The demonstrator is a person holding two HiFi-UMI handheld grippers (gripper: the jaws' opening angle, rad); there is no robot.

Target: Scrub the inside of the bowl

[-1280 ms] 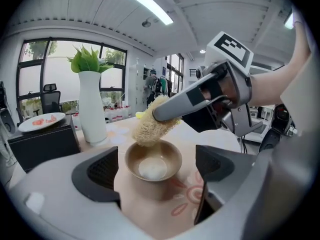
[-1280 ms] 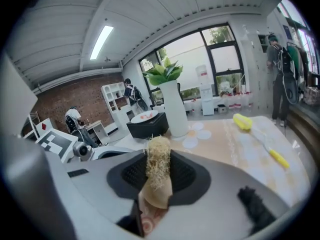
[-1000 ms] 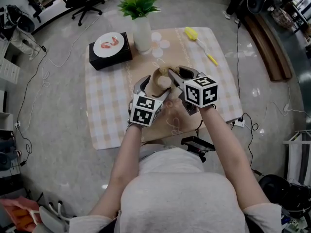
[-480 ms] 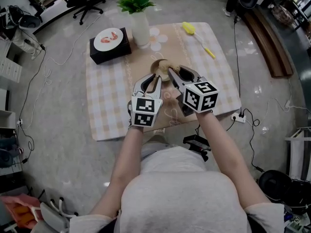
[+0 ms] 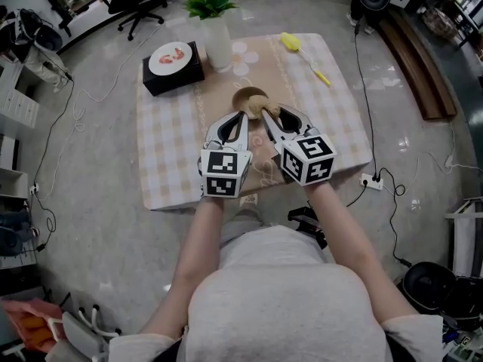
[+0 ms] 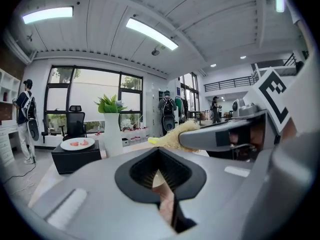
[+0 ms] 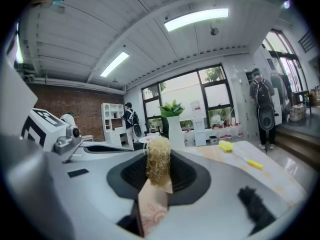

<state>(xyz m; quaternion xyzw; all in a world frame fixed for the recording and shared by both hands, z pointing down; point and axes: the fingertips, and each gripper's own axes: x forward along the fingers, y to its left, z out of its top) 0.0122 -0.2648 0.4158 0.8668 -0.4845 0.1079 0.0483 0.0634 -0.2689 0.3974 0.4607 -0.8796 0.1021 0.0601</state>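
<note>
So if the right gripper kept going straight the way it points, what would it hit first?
Most likely the bowl: the right gripper, shut on the scrubber, points straight at it. Whether the scrubber touches it yet is unclear.

left gripper (image 5: 241,116) and right gripper (image 5: 269,115) with grey moulded shells, dark ribbed jaw pads (image 6: 145,170), white cube (image 5: 219,173) with black square markers behind each, light grey short-sleeved top (image 5: 279,300)

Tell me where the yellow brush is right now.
In the head view, the yellow brush lies on the table's far right side, right of the white vase and beyond the bowl.
</note>
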